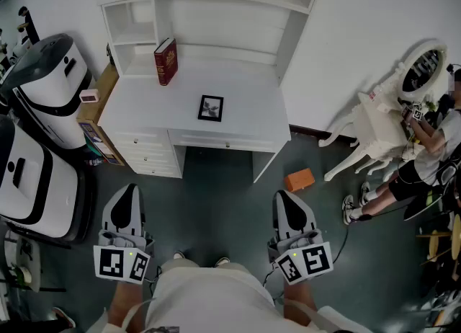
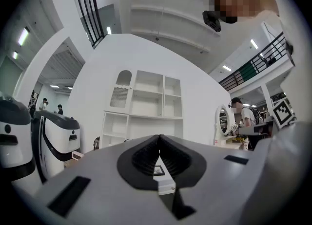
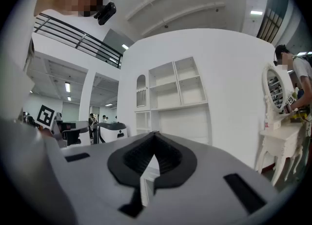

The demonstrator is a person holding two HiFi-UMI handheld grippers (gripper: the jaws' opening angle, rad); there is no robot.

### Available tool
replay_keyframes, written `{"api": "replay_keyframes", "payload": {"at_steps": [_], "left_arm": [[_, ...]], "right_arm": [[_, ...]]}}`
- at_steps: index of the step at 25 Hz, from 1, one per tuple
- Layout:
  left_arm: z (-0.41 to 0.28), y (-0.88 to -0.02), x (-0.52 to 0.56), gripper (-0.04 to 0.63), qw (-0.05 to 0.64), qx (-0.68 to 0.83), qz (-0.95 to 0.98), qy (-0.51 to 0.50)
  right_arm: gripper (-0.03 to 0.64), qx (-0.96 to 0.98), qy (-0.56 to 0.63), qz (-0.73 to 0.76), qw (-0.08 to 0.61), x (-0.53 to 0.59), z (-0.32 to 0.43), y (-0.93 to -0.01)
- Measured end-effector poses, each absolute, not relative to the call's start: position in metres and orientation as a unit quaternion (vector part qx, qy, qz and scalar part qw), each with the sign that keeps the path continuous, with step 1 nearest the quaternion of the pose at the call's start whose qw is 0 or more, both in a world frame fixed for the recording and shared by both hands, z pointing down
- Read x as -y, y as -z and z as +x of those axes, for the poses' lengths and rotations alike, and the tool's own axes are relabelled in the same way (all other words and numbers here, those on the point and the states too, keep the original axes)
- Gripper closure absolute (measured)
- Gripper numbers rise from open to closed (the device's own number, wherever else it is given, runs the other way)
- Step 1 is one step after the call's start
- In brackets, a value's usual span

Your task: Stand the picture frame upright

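A small black picture frame (image 1: pixel 211 108) lies flat on the white desk (image 1: pixel 144 108), near its middle. The frame (image 2: pixel 159 171) also shows as a small dark square through the slit between the left jaws. My left gripper (image 1: pixel 128 193) hangs low at the left, well in front of the desk, jaws shut and empty. The right gripper (image 1: pixel 289 200) is level with it at the right, also shut on nothing. In the gripper views the left gripper (image 2: pixel 159 139) and the right gripper (image 3: pixel 154 137) both point at the desk and its shelves.
A red book (image 1: pixel 166 61) stands at the desk's back left. White and black machines (image 1: pixel 43 86) stand to the left. An orange block (image 1: pixel 300 179) lies on the floor by the desk leg. At the right, a person (image 1: pixel 425 151) sits by a white dressing table (image 1: pixel 382 119).
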State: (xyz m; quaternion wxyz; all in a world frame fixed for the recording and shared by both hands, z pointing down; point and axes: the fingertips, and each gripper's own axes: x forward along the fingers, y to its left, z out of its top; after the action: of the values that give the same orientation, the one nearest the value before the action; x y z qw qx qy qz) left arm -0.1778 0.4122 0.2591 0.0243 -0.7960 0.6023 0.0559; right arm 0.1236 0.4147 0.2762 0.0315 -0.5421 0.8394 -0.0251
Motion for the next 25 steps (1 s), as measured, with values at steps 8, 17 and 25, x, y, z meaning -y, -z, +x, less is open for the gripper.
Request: {"api": "replay_keyframes", "payload": {"at_steps": [8,17,25], "left_arm": [[-0.181,-0.258,-0.414,0.577,0.026,-0.603,-0.795,-0.059],[-0.188,-0.259,-0.411,0.575,0.002,-0.599,-0.797,-0.085],[-0.185,-0.268,-0.398,0.575,-0.098,-0.549,-0.816,-0.151]], "right_arm": [[0.607,-0.839,0.012,-0.544,0.027,-0.415,0.121,-0.272],[0.607,-0.866,0.023,-0.497,0.051,-0.418,0.105,-0.269],[0.549,-0.869,0.025,-0.492,0.048,-0.416,0.114,-0.275]]}}
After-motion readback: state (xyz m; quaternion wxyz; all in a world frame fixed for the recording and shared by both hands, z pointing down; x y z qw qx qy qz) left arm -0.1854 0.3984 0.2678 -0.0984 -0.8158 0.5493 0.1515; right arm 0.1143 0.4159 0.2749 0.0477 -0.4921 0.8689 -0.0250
